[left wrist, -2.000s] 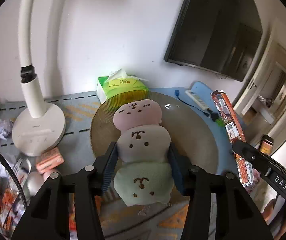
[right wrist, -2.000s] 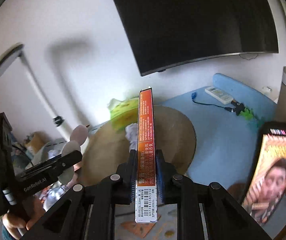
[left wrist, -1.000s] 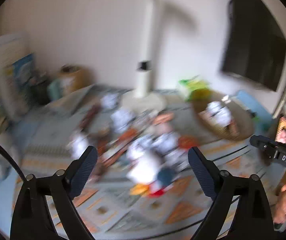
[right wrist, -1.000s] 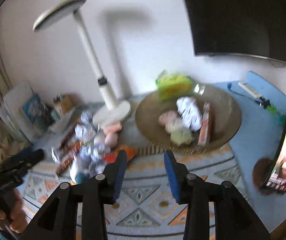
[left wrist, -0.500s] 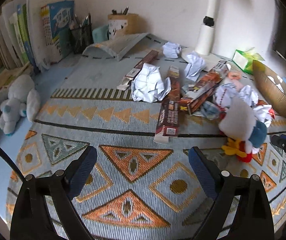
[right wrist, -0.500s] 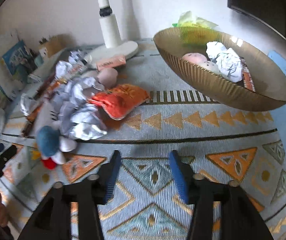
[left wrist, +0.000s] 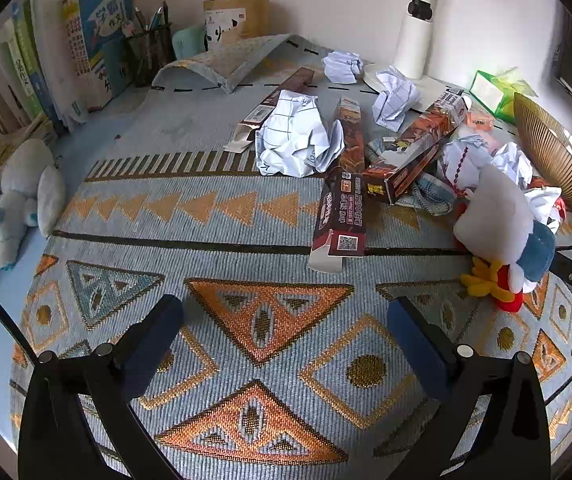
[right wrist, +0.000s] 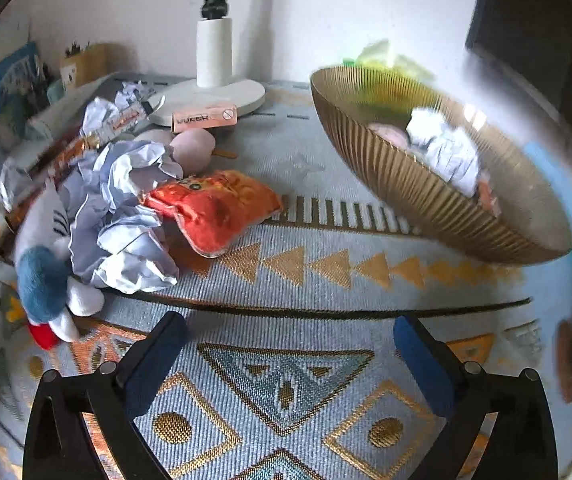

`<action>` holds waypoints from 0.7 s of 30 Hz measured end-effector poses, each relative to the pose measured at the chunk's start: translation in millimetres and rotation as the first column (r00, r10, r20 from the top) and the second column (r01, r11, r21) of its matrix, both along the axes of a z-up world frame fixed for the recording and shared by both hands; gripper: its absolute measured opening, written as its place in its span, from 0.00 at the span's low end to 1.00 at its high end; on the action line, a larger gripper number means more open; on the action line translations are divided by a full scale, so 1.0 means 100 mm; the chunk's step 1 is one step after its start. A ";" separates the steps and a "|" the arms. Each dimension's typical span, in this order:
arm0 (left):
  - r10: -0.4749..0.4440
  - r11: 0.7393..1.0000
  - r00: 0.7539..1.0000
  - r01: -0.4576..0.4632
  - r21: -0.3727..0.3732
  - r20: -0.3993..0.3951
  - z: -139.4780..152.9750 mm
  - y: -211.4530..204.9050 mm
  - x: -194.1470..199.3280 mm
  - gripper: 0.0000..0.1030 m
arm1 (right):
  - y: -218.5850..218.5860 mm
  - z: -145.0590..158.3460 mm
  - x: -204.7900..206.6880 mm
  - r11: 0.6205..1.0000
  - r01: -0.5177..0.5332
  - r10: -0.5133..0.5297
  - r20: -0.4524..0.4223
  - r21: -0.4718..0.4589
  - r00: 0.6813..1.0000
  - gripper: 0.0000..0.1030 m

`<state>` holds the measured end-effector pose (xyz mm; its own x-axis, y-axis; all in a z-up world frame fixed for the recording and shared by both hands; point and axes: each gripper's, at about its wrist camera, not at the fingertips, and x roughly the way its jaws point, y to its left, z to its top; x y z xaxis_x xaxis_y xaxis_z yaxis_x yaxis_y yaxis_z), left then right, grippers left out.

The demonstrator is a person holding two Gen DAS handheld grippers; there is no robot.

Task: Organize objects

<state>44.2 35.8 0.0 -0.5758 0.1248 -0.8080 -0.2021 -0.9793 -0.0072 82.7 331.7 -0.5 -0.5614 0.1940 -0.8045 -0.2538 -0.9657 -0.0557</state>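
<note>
— Both grippers' fingers, how do they stand?
— Spread wide. The left gripper (left wrist: 284, 326) has just been opening further, its blue pads (left wrist: 154, 344) apart with only the patterned mat (left wrist: 206, 216) between them, nothing held. The right gripper (right wrist: 289, 344) has also just been opening, its jaws now wide and empty above the mat (right wrist: 325, 252).
— And the things to tidy?
— Ahead of the left gripper lies a dark long box (left wrist: 341, 208), flat on the mat, long axis running away from the camera, open flap end nearest. A second long box (left wrist: 417, 148) slants up to the right, and a third (left wrist: 274, 108) lies further back. Crumpled paper (left wrist: 297, 136) sits between them; a white plush toy (left wrist: 501, 232) lies to the right.
— The bowl?
— A ribbed gold bowl (right wrist: 437, 200) stands to the right gripper's upper right, with paper in it. A red pouch (right wrist: 214, 208) lies just beside crumpled paper (right wrist: 126, 216) on the left.
</note>
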 end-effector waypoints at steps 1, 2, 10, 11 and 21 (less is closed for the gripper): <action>0.000 1.000 1.000 0.000 -0.003 0.000 0.00 0.01 0.00 1.00 | 0.08 -0.02 0.00 0.998 0.012 -0.013 -0.002 -0.055 1.000 1.00; 0.001 1.000 1.000 -0.001 -0.005 0.000 0.00 0.01 0.00 1.00 | 0.12 -0.01 0.01 0.997 0.019 -0.020 -0.014 -0.075 1.000 1.00; -0.001 1.000 1.000 0.001 -0.004 0.000 0.00 0.02 0.00 1.00 | 0.03 -0.01 -0.03 0.999 0.017 -0.017 0.000 -0.043 1.000 1.00; -0.001 1.000 1.000 0.001 -0.004 0.000 0.00 0.02 0.00 1.00 | 0.04 -0.01 -0.02 0.999 0.015 -0.015 0.000 -0.044 1.000 1.00; -0.002 1.000 1.000 0.002 -0.005 0.002 0.00 0.02 -0.01 1.00 | 0.04 -0.01 -0.02 0.999 0.014 -0.014 -0.001 -0.043 1.000 1.00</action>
